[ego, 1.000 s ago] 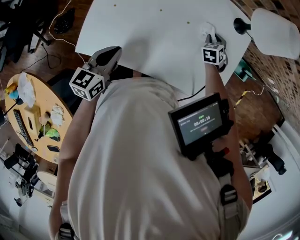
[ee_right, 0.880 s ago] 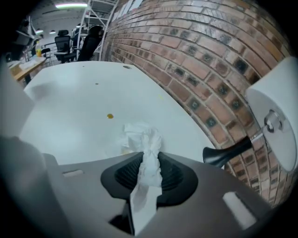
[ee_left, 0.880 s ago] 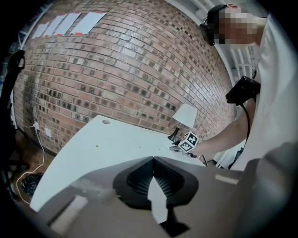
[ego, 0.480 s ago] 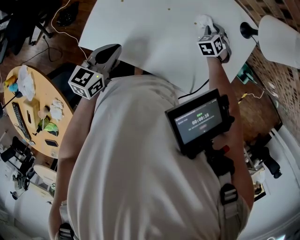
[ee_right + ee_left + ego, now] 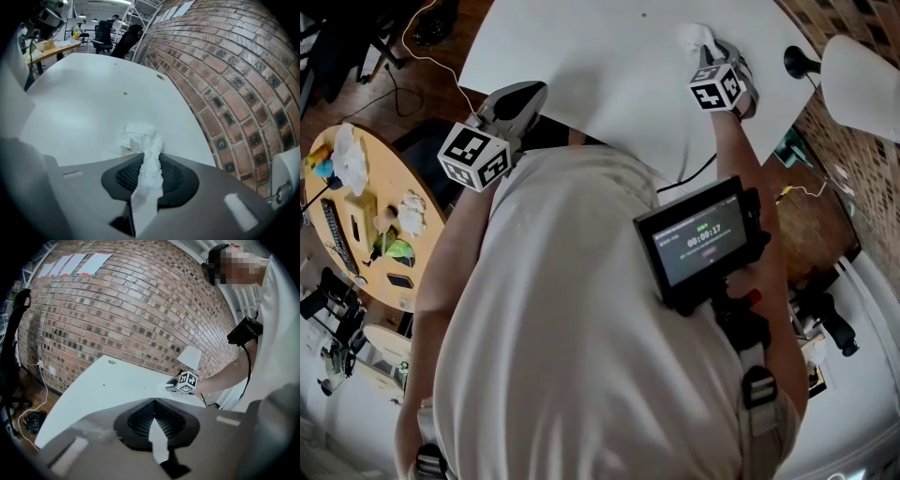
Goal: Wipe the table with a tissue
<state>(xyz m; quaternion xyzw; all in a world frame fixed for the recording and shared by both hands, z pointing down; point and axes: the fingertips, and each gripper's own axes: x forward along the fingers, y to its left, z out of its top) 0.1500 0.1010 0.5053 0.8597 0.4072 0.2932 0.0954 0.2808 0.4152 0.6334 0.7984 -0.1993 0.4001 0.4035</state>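
Near the right edge of the worktop [image 5: 581, 56], your right tongs [image 5: 150, 157] are clenched on the tissue [image 5: 140, 136], which touches the surface; your left tongs [image 5: 153, 400] are closed, empty, at the near edge.

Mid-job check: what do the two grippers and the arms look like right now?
Both the left gripper and right gripper have smooth grey bodies with black ribbed fingers. Each carries a white cube printed with black square markers. The person wears a white short-sleeved shirt.
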